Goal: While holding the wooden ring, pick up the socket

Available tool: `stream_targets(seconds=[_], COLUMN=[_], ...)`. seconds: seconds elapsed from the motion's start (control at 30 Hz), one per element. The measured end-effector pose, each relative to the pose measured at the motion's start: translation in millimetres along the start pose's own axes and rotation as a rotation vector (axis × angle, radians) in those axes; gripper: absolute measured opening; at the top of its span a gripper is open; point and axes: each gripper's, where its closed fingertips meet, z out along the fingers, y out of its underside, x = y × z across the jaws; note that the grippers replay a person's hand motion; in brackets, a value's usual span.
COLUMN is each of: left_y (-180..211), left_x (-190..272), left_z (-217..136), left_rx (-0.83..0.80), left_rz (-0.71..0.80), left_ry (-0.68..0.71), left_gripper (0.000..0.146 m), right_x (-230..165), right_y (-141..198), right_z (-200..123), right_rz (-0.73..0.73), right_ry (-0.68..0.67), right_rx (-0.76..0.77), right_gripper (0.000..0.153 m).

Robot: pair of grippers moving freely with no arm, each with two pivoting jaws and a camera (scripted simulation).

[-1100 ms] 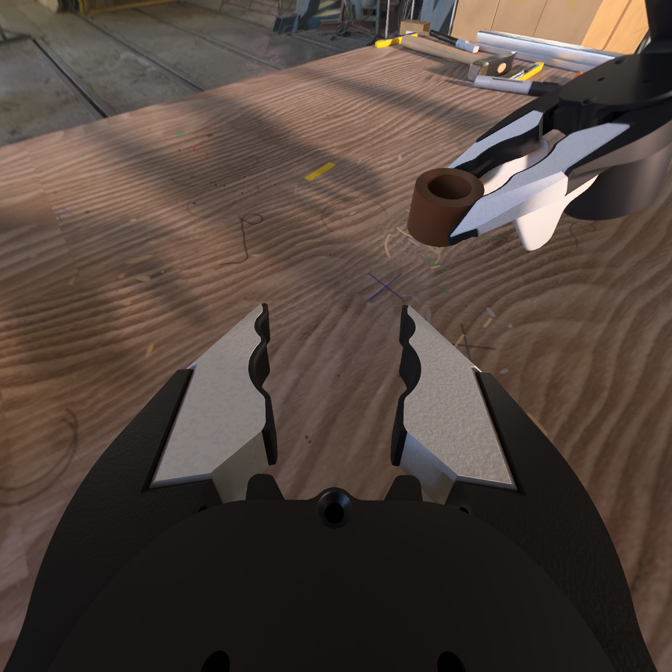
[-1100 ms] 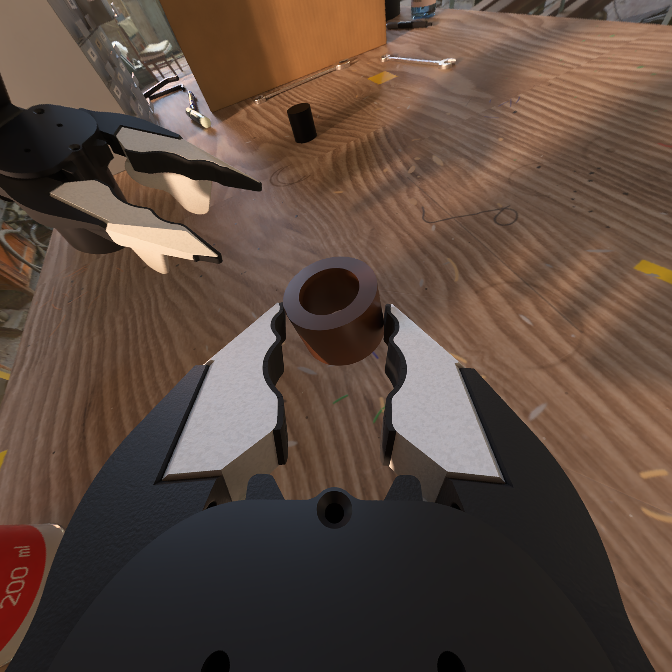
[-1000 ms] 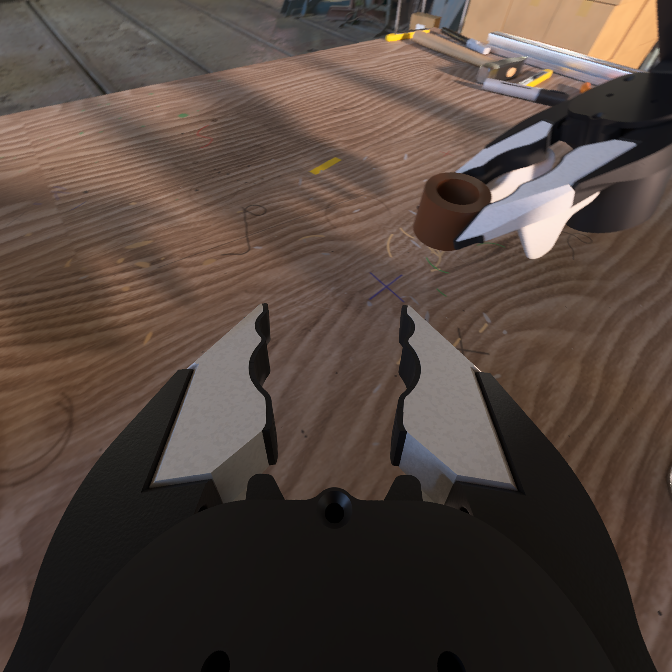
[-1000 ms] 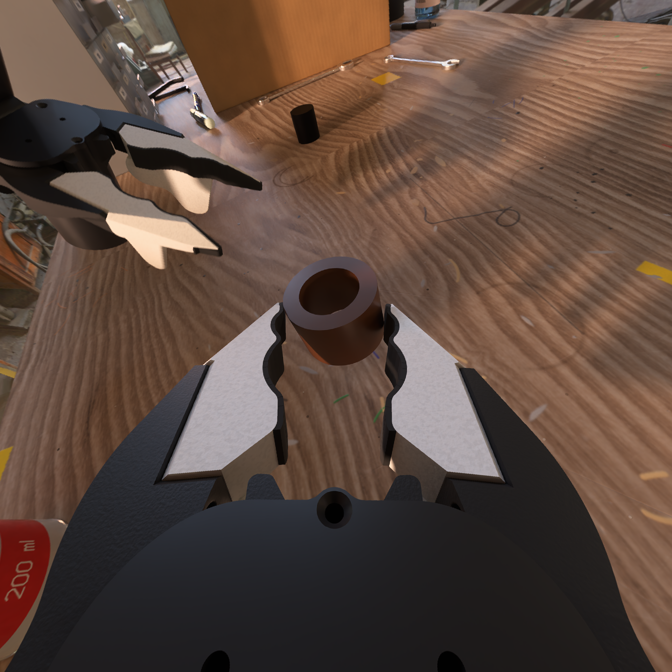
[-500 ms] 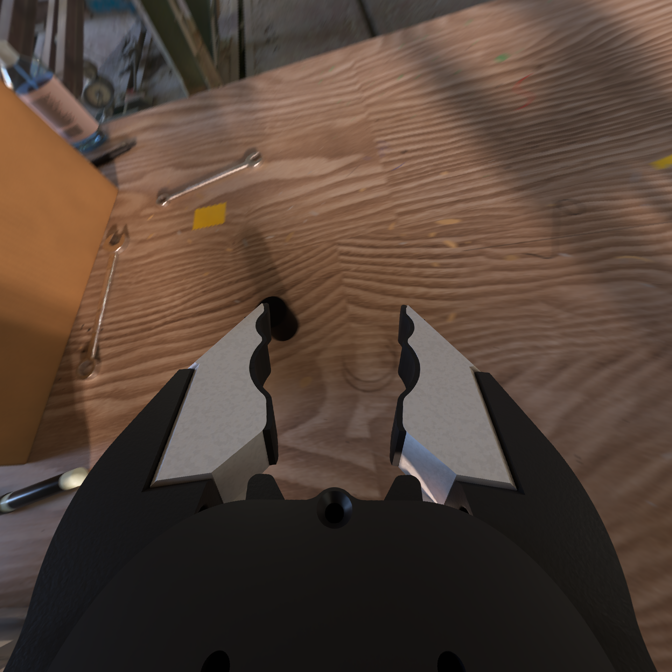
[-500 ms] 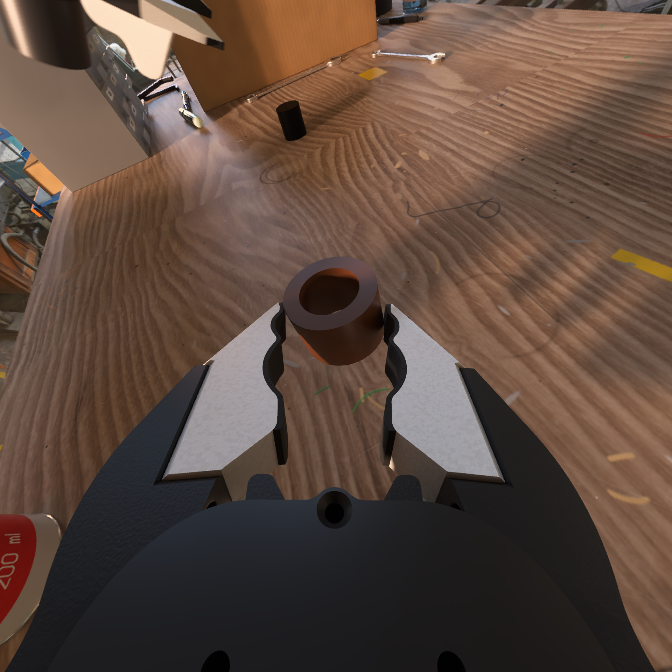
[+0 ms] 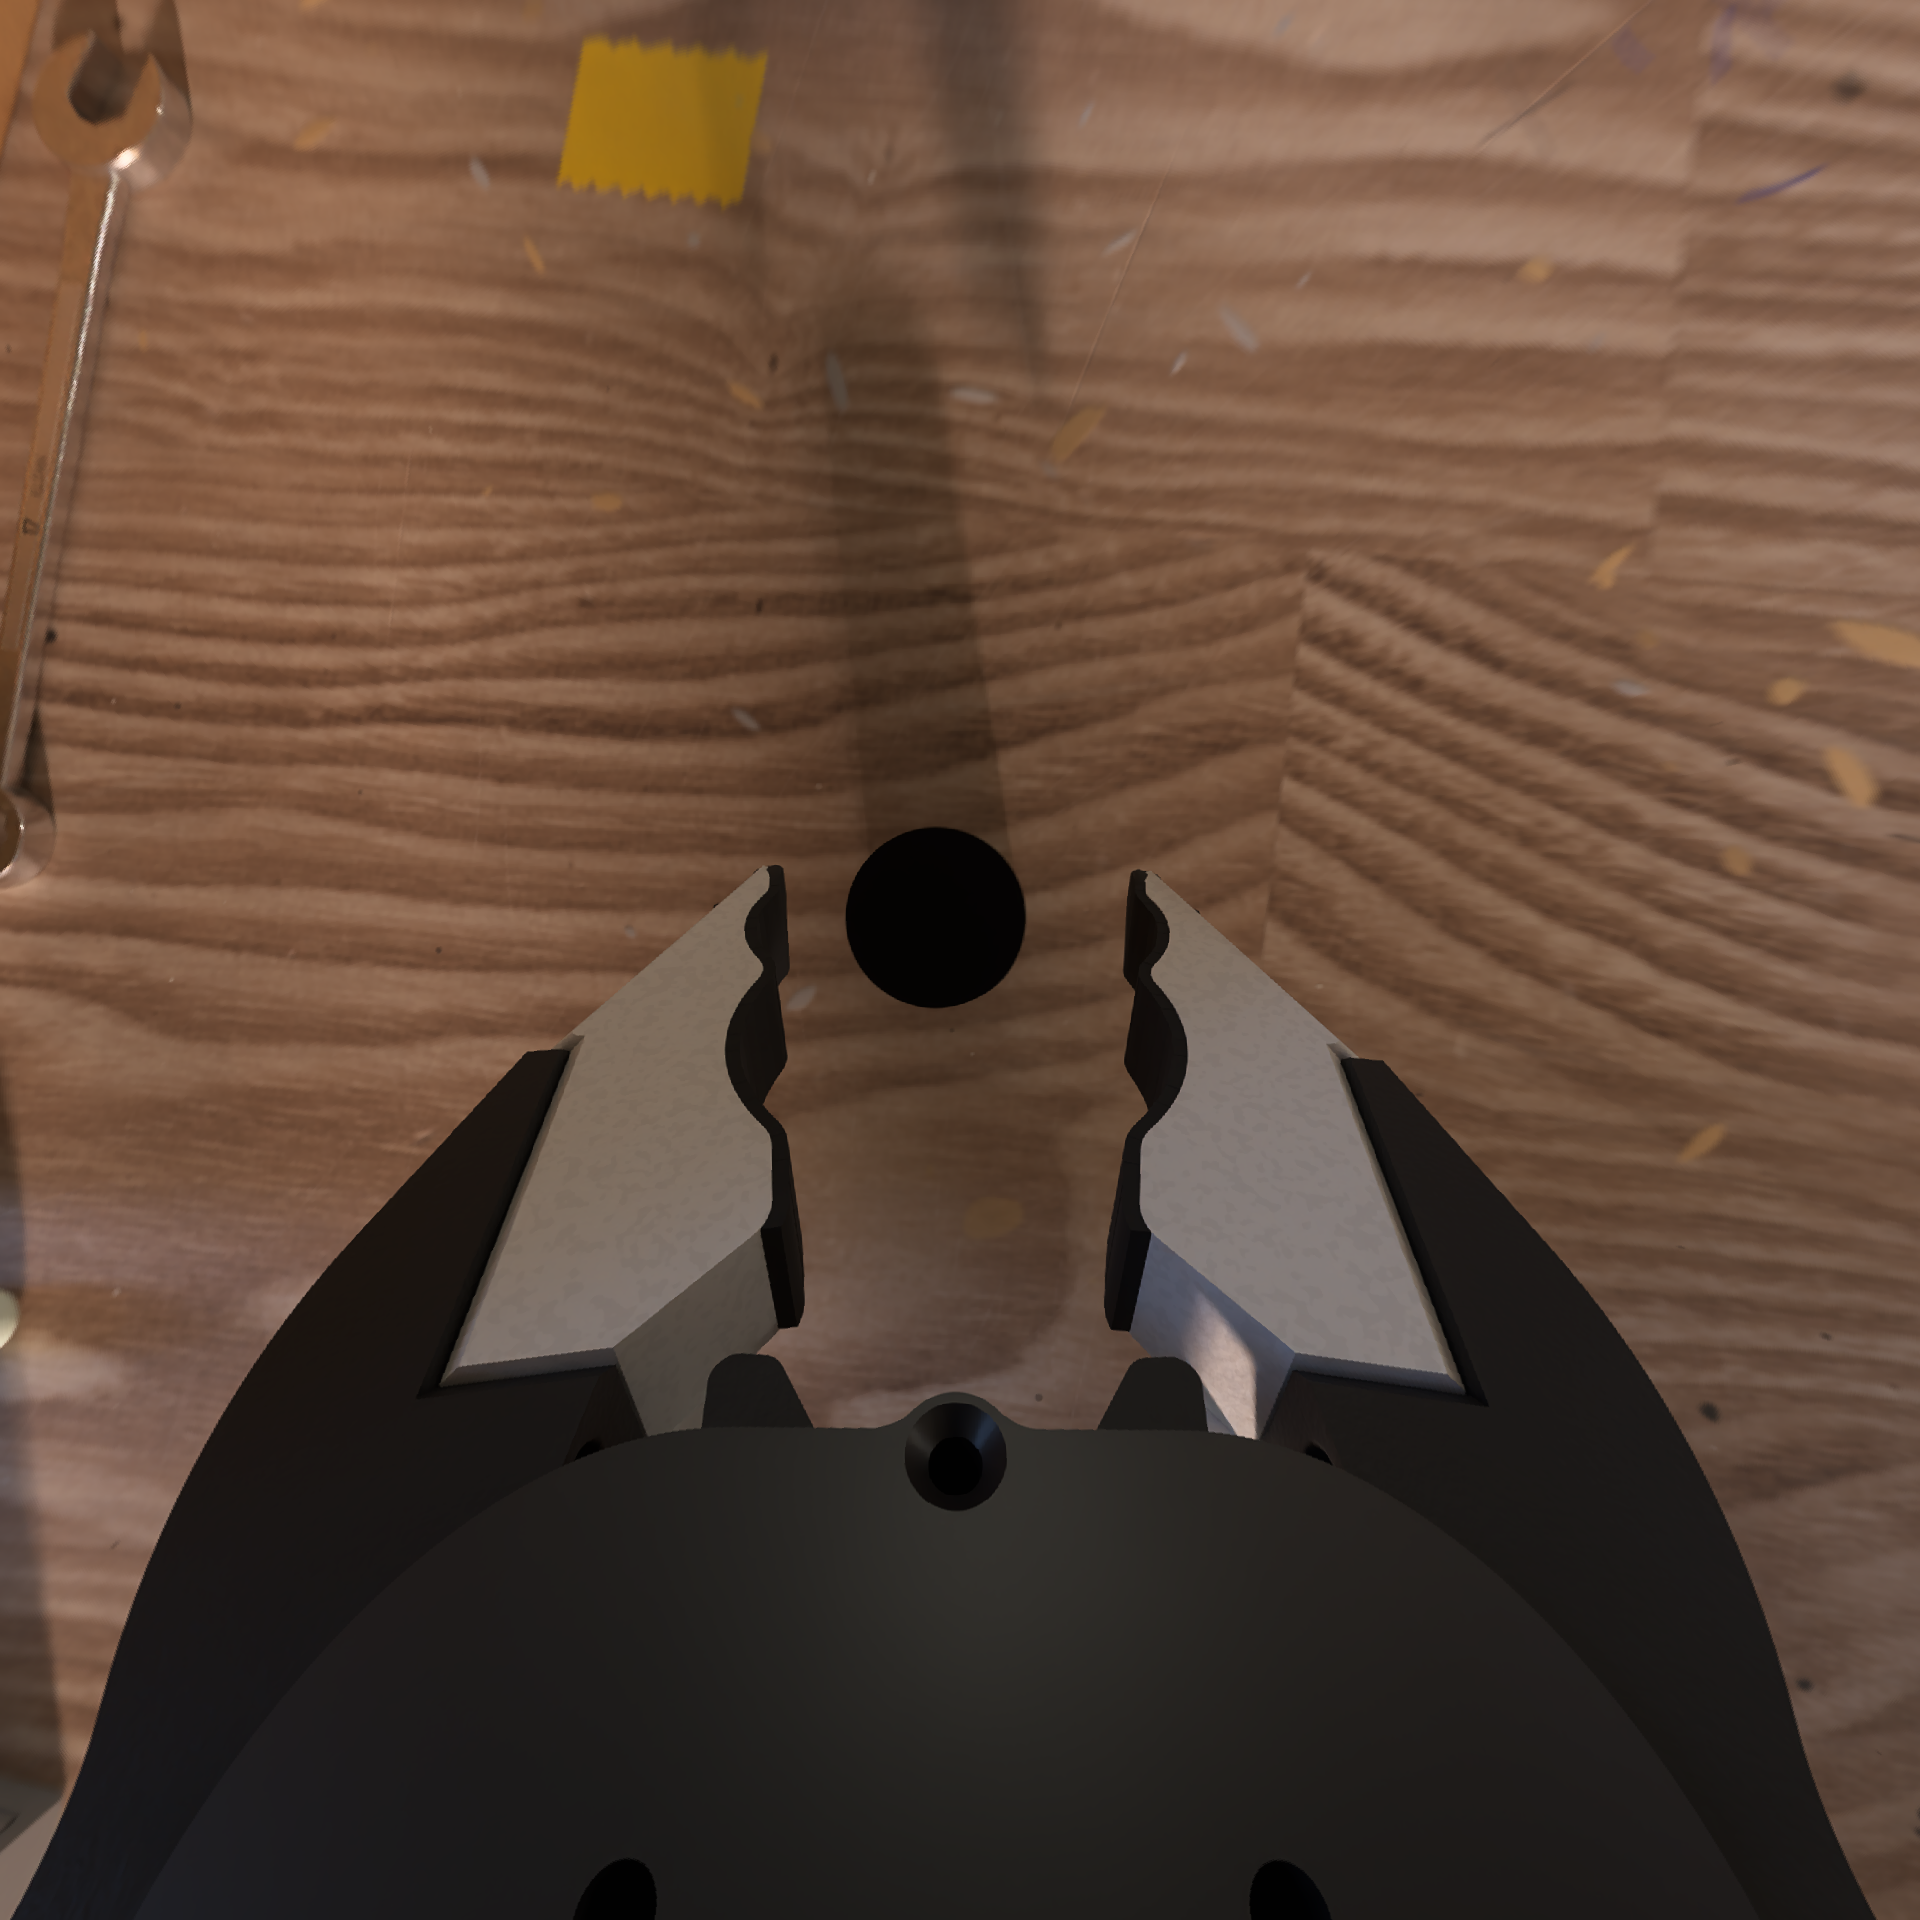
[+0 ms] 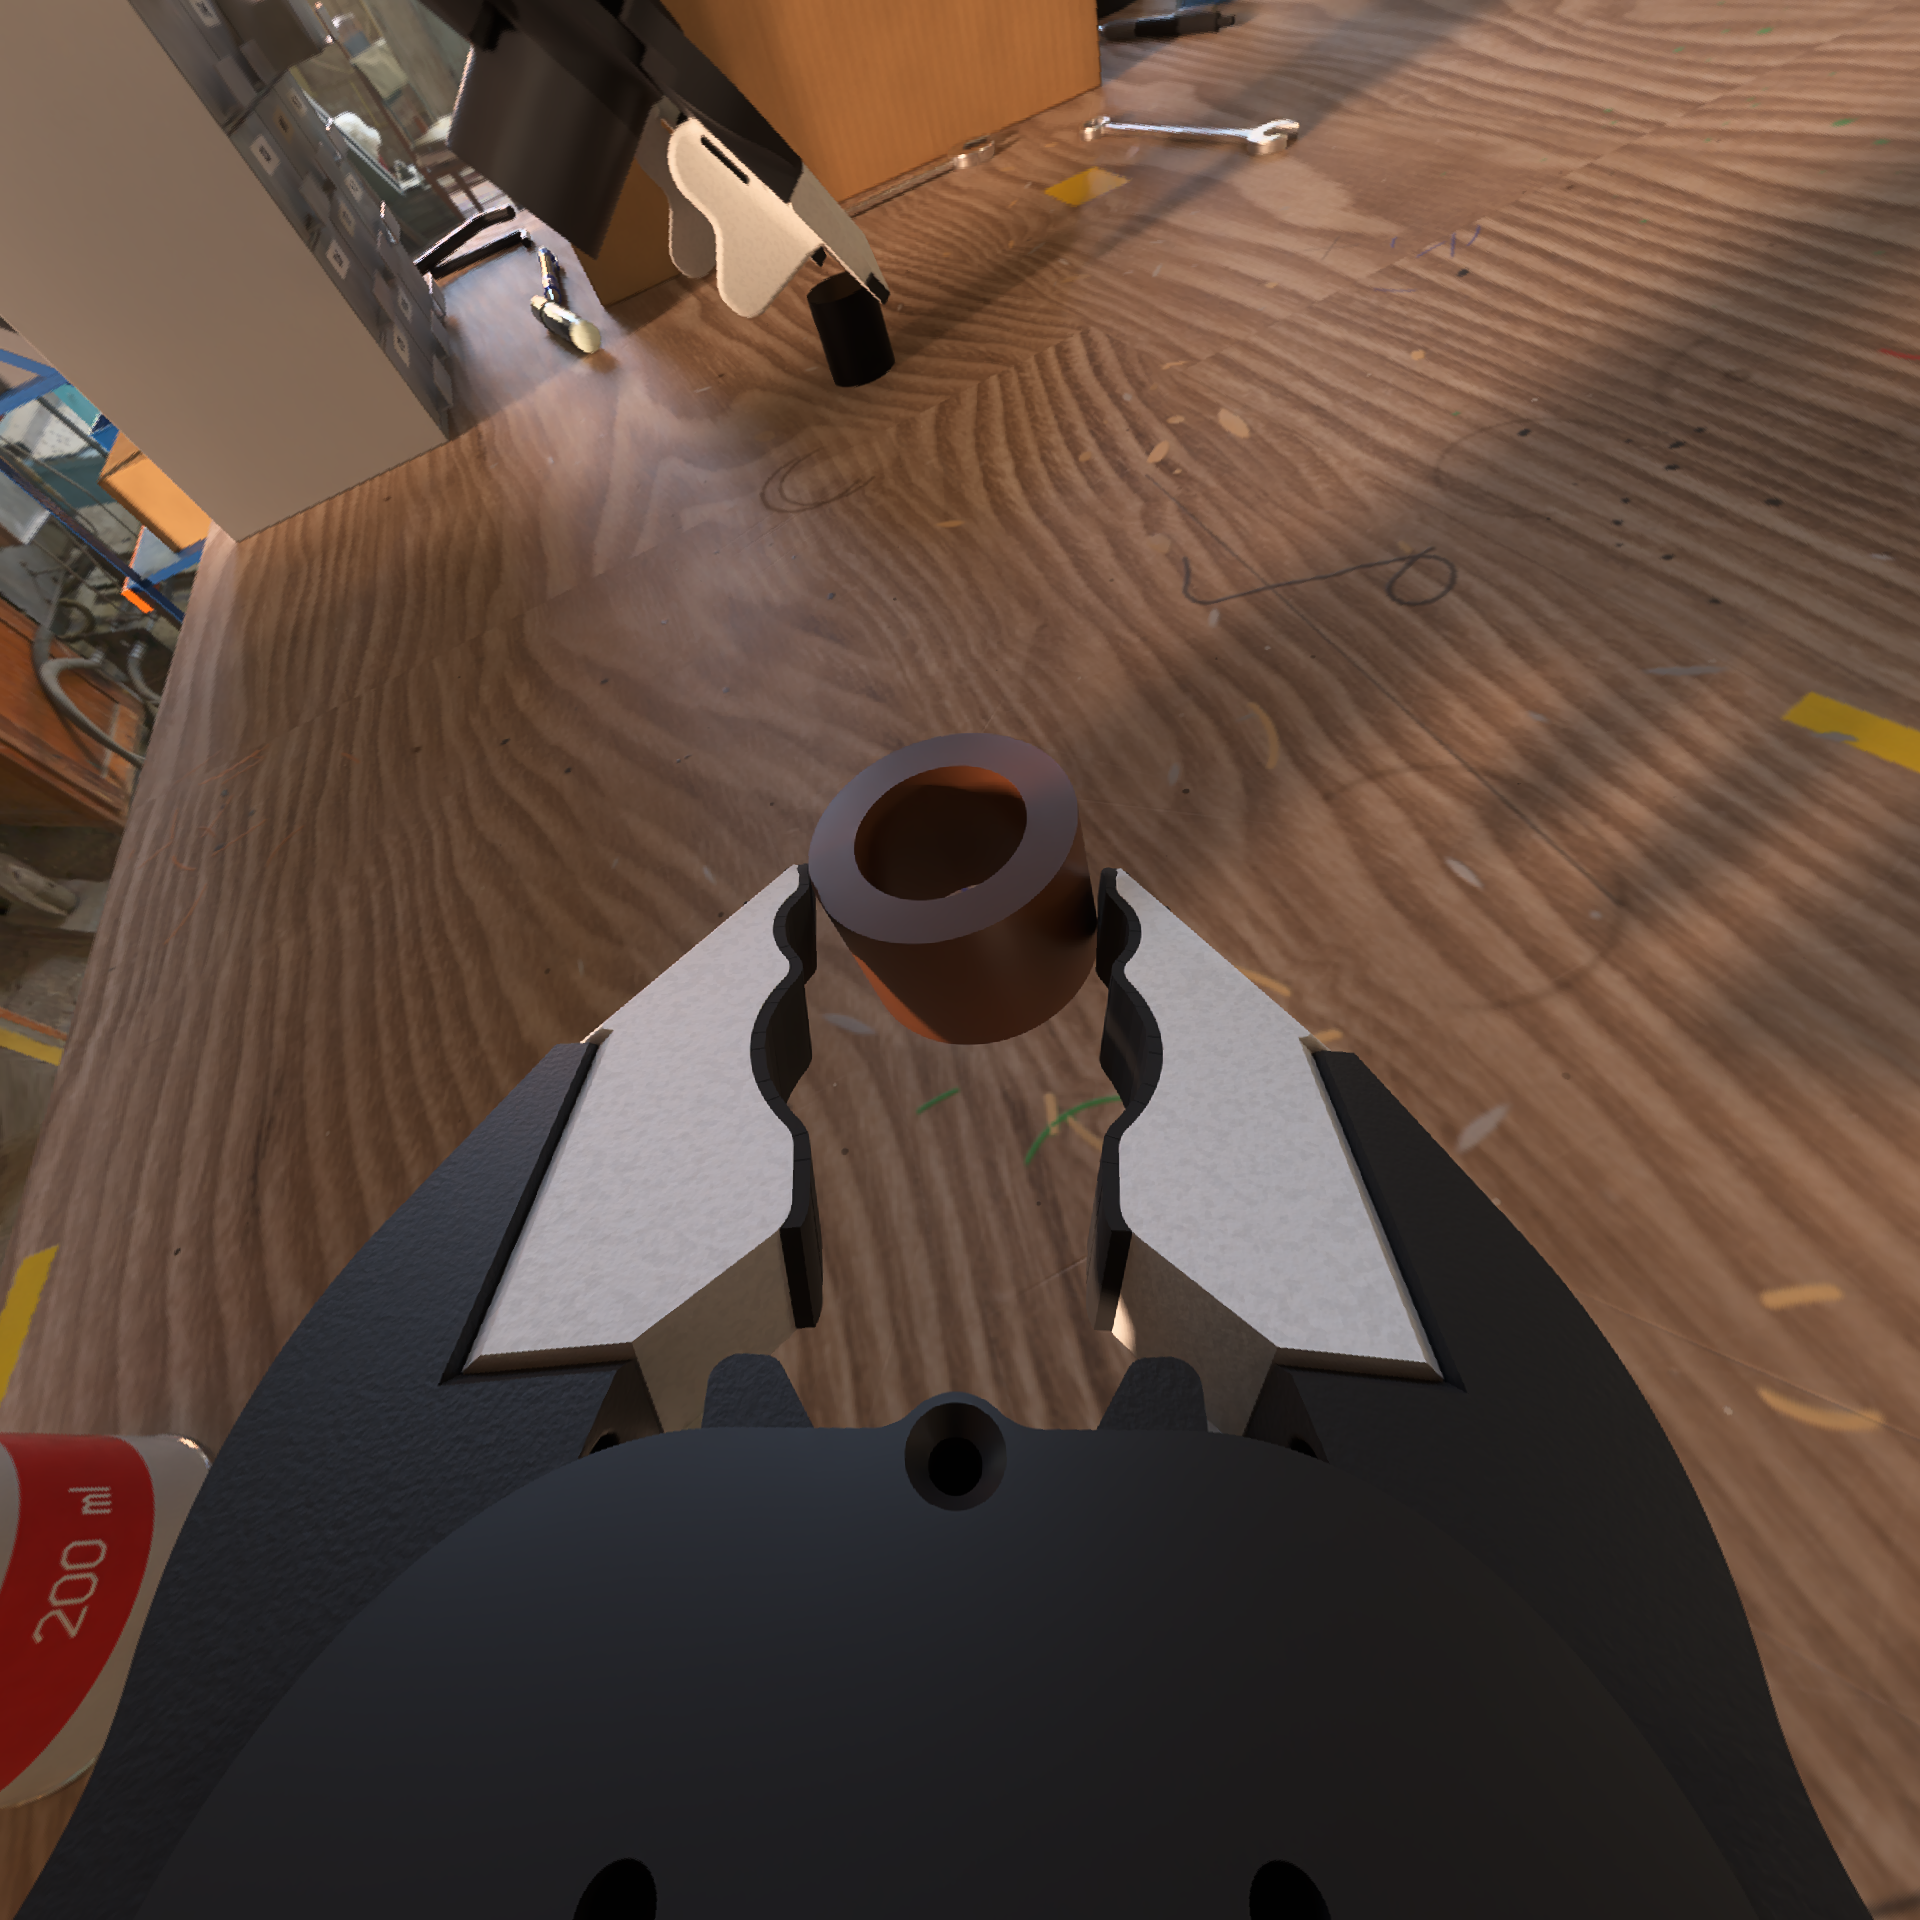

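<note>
The socket (image 7: 935, 916) is a small black cylinder standing upright on the wooden table (image 7: 1455, 520). In the left wrist view I look straight down on it. My left gripper (image 7: 956, 894) is open, and the socket's top shows between its fingertips, apart from both. The right wrist view shows the socket (image 8: 850, 332) far off with the left gripper (image 8: 847, 275) just above it. My right gripper (image 8: 954, 894) is shut on the wooden ring (image 8: 951, 899), a dark brown thick-walled ring held above the table with its hole facing up.
A wrench (image 7: 62, 416) lies at the left and yellow tape (image 7: 660, 120) beyond the socket. In the right wrist view an orange-brown box (image 8: 914, 73) stands behind the socket, another wrench (image 8: 1195, 133) lies far off, a white cabinet (image 8: 156, 260) stands left, and a red-labelled can (image 8: 62, 1600) is near left.
My left gripper has swung away from the ring, turned to face down and dropped over the socket, which now sits between its fingertips. My right gripper still holds the ring, nearly unmoved.
</note>
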Motion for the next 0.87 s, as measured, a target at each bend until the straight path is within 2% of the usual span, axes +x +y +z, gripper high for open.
stream_targets(seconds=[0.07, 0.17, 0.37, 0.47, 0.6, 0.77, 0.87], left_y=[4.2, 12.5, 17.5, 6.5, -8.3, -21.1, -19.8], left_x=[-3.7, -11.4, -3.5, 5.3, 36.1, 72.7, 117.4], left_z=[5.5, 11.8, 6.4, -21.4, -80.2, -143.0, -171.2], left_rx=[-0.047, -0.116, -0.158, -0.062, 0.089, 0.248, 0.326], left_rz=[0.012, 0.051, 0.099, 0.150, 0.252, 0.322, 0.410], left_ry=[-0.042, -0.104, -0.025, 0.025, 0.196, 0.316, 0.555], left_gripper=[0.065, 0.055, 0.038, 0.038, 0.038, 0.038, 0.038], right_x=[-0.9, -3.8, -3.3, -0.5, 1.7, 5.4, 5.9], right_y=[1.0, 1.4, 1.8, 0.5, -0.5, 0.9, -9.9], right_z=[0.4, 0.8, -0.9, -2.7, -2.6, 2.7, 2.9], right_rz=[-0.001, -0.014, -0.044, -0.031, -0.016, -0.022, -0.034], right_ry=[-0.005, -0.013, 0.006, 0.012, 0.007, 0.004, -0.017], right_rx=[-0.006, -0.013, -0.020, -0.009, 0.000, -0.017, 0.010], right_gripper=[0.054, 0.054, 0.054, 0.054, 0.054, 0.054, 0.054])
